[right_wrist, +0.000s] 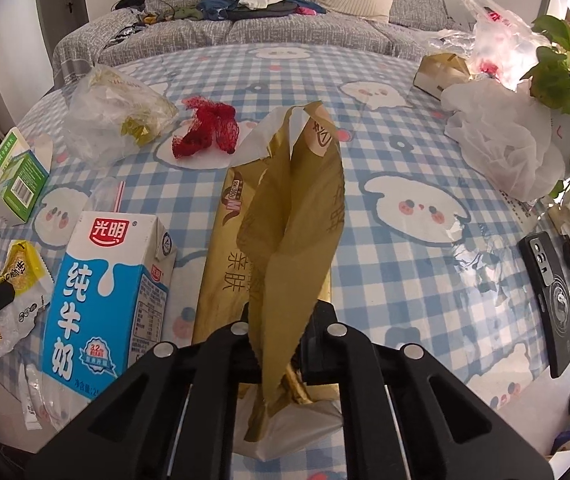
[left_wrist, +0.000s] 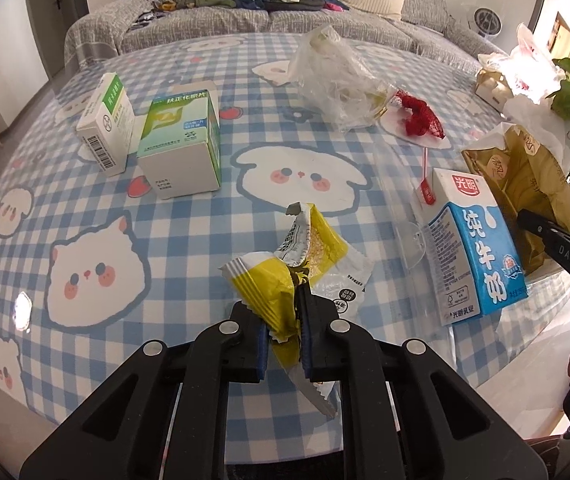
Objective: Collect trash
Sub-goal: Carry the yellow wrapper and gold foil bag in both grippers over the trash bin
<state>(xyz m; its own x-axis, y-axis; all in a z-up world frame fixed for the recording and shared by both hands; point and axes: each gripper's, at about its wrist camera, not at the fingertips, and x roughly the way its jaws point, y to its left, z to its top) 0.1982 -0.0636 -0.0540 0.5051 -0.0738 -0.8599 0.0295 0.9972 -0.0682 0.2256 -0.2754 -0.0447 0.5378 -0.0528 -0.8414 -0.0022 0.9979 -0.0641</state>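
While my left gripper (left_wrist: pixel 285 320) is clamped on the yellow wrapper (left_wrist: pixel 285 272), jaws nearly closed around its crumpled end near the table's front edge, my right gripper (right_wrist: pixel 281 344) pinches the gold bag (right_wrist: pixel 285 216), whose loose top stands up between the fingers. The milk carton (right_wrist: pixel 109 284) stands upright between the two, just beside the bag. Farther back on the checked table (left_wrist: pixel 189 232) lie a red net (right_wrist: pixel 207 132), a clear plastic bag (left_wrist: pixel 333 84) and two boxes (left_wrist: pixel 145 136). A phone (right_wrist: pixel 549 304) lies at the right.
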